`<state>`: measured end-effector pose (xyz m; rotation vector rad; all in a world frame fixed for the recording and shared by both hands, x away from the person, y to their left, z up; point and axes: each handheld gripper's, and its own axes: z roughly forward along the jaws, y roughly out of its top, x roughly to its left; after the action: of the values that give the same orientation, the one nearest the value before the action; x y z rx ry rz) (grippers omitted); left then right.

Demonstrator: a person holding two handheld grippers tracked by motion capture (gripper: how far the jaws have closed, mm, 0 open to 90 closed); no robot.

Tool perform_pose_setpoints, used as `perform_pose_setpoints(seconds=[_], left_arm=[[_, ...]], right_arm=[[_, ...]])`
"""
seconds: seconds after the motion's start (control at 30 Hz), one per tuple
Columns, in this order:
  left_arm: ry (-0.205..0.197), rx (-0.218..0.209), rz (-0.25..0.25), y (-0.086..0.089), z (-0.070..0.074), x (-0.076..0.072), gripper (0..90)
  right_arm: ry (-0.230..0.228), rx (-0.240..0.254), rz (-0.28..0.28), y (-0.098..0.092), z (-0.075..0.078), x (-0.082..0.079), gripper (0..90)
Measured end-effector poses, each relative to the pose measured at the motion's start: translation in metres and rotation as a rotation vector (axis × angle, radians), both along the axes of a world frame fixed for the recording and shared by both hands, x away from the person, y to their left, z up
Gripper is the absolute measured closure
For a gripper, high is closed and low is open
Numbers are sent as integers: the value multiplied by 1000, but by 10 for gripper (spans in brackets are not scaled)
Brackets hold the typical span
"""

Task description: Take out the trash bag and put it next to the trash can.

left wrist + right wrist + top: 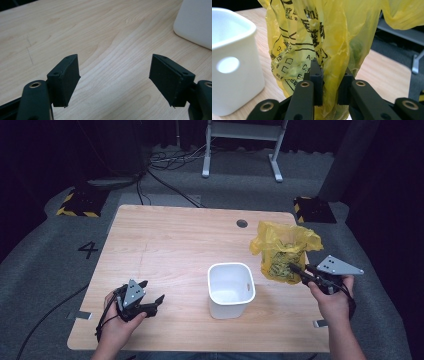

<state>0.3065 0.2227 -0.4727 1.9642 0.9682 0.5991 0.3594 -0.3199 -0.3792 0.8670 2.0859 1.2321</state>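
The right claw (296, 269) pinches a gathered fold of the yellow bag (282, 251), its jaws drawn narrow with the plastic bunched between them, as the right gripper view shows (329, 82). The grip sits low on the bag's near side, probably so the bag can be steered or tipped toward the white bin (230, 289) that stands just left of it. The bag stands upright on the counter (170, 245) at its right side, its crumpled top open and some greenish contents showing through the printed film. The bin is upright, mouth up and empty as far as can be seen, with a round hole in its side wall, near the counter's middle and close to the near edge.

The right hand (332, 300) reaches in from the near right, forearm angled toward the far left, the claw pointing roughly level at the bag.

The left claw (151, 299) stands wide, holding nothing, with bare wood between its jaws. The left hand (120, 317) rests low at the near left, well apart from the bin, the claw aimed right toward it, seemingly waiting to steady it.
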Motion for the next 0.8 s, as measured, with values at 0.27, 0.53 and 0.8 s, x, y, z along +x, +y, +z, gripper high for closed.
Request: perform_pose_setpoints(seconds=[0.27, 0.53, 0.8], left_arm=[[40, -28, 10, 4, -8, 3, 244], [43, -13, 5, 3, -11, 3, 244], [51, -23, 12, 7, -13, -1, 243]], right_arm=[[69, 1, -23, 2, -32, 14, 795], [104, -29, -19, 7, -56, 17, 792], [134, -14, -14, 7, -73, 21, 767]])
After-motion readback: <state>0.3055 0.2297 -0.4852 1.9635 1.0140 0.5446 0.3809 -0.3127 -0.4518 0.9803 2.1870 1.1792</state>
